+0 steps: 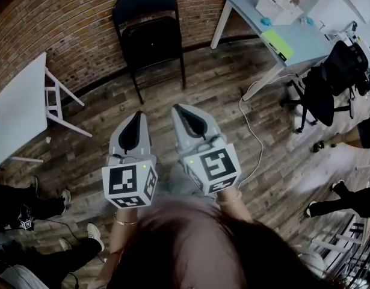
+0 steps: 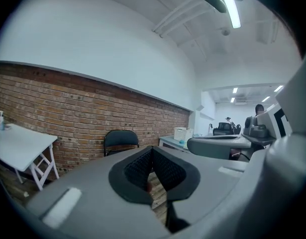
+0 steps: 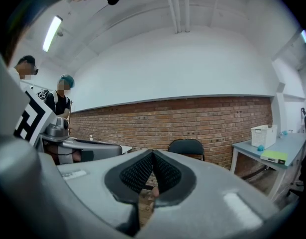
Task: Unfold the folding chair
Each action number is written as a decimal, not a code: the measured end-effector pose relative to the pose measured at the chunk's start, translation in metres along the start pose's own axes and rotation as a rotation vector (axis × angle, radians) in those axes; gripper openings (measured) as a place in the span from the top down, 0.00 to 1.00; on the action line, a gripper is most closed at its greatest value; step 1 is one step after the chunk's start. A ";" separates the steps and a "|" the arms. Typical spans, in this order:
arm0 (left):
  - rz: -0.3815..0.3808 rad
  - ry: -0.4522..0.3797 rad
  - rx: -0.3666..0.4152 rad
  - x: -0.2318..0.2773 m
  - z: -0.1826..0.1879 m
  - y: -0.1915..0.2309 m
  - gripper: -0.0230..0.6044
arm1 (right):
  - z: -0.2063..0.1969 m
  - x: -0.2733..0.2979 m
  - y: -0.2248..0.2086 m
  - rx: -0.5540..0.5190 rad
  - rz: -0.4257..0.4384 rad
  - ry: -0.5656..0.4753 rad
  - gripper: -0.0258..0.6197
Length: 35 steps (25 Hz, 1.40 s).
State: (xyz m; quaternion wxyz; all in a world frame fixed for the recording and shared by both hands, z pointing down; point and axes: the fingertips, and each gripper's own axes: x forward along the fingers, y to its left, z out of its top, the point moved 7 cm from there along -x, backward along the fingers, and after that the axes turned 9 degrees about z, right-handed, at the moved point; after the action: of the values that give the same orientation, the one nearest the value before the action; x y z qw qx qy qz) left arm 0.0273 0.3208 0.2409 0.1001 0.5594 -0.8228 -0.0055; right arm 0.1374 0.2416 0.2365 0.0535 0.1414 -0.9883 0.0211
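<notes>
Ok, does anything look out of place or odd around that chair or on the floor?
Nothing looks spilled or broken. The one untidy thing is a white cable trailing loose across the wooden floor from under the grey desk. The black folding chair appears folded up against the brick wall.

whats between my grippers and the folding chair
Only bare wood floor lies between the left gripper, the right gripper and the folding chair; the head view shows it.
</notes>
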 end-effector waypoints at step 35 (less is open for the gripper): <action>0.081 0.040 -0.016 0.264 0.047 0.066 0.96 | 0.026 0.214 -0.172 0.015 0.046 -0.002 0.96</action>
State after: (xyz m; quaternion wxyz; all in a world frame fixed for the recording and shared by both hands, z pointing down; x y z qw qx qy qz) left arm -0.1348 0.0971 0.2450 0.1212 0.5249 -0.8425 0.0034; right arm -0.0208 0.0161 0.2394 0.0508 0.1192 -0.9911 0.0296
